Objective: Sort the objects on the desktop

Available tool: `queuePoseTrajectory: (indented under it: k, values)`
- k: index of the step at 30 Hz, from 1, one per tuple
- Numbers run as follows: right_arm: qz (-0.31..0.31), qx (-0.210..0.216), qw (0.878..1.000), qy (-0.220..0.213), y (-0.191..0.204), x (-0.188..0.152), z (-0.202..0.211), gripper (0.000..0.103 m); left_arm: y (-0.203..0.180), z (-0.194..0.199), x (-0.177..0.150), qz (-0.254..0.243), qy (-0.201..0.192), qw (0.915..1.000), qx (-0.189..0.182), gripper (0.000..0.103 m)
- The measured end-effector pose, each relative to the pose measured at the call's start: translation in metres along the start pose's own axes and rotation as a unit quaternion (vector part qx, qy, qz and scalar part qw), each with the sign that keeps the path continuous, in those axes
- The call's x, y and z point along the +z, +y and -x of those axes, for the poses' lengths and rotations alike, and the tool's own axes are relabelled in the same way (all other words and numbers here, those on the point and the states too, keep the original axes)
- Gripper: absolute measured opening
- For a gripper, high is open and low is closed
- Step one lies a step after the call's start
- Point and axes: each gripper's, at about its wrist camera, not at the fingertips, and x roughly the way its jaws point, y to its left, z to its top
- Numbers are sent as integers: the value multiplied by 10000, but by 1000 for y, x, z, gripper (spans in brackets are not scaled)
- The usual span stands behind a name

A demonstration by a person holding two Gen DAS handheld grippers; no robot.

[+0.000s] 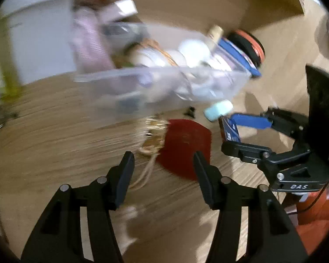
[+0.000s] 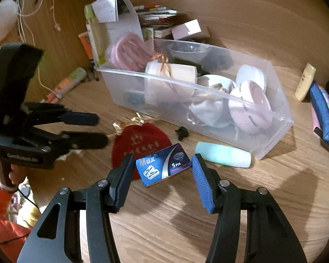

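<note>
My right gripper (image 2: 163,164) is shut on a small blue "Max" razor blade box (image 2: 163,167) and holds it above the wooden desk, in front of the clear plastic bin (image 2: 274,118). In the left wrist view the same box (image 1: 230,131) sits between the right gripper's fingers. My left gripper (image 1: 163,160) is open and empty above a red drawstring pouch (image 1: 184,146), which also shows in the right wrist view (image 2: 140,144). A mint green tube (image 2: 223,154) lies beside the bin's front wall. The left wrist view is motion-blurred.
The bin holds white and pink jars (image 2: 250,107), a white cup (image 2: 171,79) and a pink case. A cream tube (image 2: 304,81) and a blue pouch (image 2: 324,114) lie to the right. Books (image 2: 158,15) and a marker (image 2: 68,83) lie behind and left.
</note>
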Motion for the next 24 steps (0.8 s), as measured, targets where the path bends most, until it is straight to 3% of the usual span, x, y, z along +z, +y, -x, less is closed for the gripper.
queuePoseTrajectory:
  k: [6, 13, 20, 24]
  values:
    - [100, -156, 9996, 210, -10, 0, -6, 50, -20, -19, 6, -561, 244, 9981, -28, 65]
    - [104, 31, 9991, 404, -18, -2, -20, 50, -35, -28, 7, -1184, 404, 9919, 202, 73]
    - [-87, -145, 9996, 218, -35, -17, 4, 50, -43, -26, 15, -1307, 249, 9887, 689, 73]
    - [-280, -205, 9993, 143, -46, -21, 14, 50, -45, -31, 23, -1396, 334, 9880, 574, 77]
